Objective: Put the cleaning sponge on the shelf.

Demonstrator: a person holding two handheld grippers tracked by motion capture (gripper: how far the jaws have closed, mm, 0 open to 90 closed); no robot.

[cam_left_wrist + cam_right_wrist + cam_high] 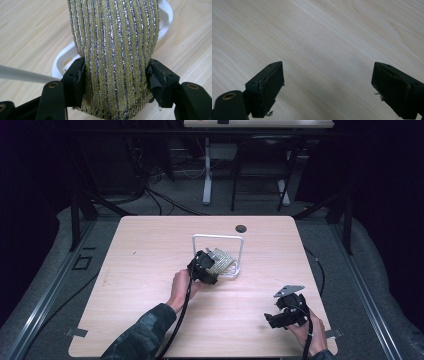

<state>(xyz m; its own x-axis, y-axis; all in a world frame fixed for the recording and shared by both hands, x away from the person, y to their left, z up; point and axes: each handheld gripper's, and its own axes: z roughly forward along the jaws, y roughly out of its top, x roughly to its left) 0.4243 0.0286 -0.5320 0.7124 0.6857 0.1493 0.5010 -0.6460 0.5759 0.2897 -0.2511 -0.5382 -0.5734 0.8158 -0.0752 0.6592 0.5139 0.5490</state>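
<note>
A glittery gold-and-silver striped cloth [115, 42] is clamped between both jaw pads of my left gripper [116, 68], which is shut on it. From the high view the left gripper [206, 266] holds the cloth [223, 261] at a white wire rack [218, 236] in the middle of the table. The cloth hangs over the rack's white slotted base [167, 17]. A white bar of the rack [22, 75] crosses in front at the left. My right gripper [272, 320] rests near the table's front right, and its jaws [327, 77] stand open over bare wood.
The light wooden table [150, 270] has a dark cable hole [241, 228] near its far edge. A person's sleeve [145, 335] comes in from the bottom. Cables trail from both grippers. Behind the table lie dark floor, cables and another desk's legs [207, 175].
</note>
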